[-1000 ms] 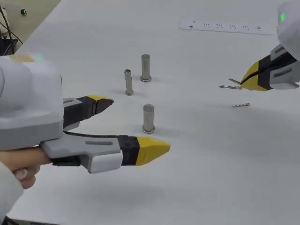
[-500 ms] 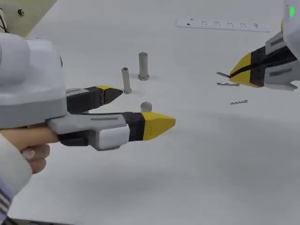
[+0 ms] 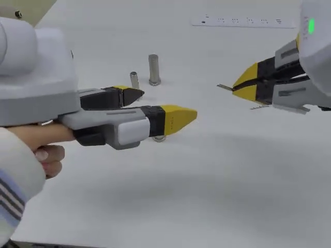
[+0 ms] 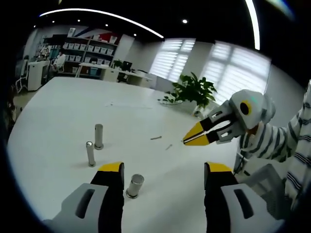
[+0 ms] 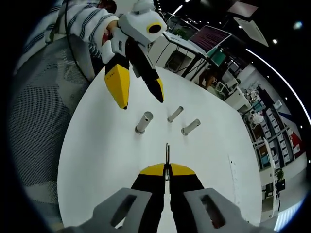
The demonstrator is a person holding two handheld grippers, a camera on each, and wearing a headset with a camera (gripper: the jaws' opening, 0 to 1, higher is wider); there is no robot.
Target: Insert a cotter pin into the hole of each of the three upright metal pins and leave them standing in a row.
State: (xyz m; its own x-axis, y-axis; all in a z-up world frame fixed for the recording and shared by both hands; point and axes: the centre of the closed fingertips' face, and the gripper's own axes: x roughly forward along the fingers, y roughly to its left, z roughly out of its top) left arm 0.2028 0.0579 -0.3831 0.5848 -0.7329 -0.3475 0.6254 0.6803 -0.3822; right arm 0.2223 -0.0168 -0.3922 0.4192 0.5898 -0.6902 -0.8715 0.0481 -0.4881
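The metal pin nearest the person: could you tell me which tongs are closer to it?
Left. The left tongs hang right by the metal pin; the right tongs, holding a cotter pin, are farther off.

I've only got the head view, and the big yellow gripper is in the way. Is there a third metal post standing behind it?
Observer: Yes. In the left gripper view the near post stands upright and whole, in front of the thin post and the far post.
Operator: Is the gripper grabbing it?
Observer: No. The right gripper view shows the left gripper open, with the near post just past its tips and a gap of bare table between them.
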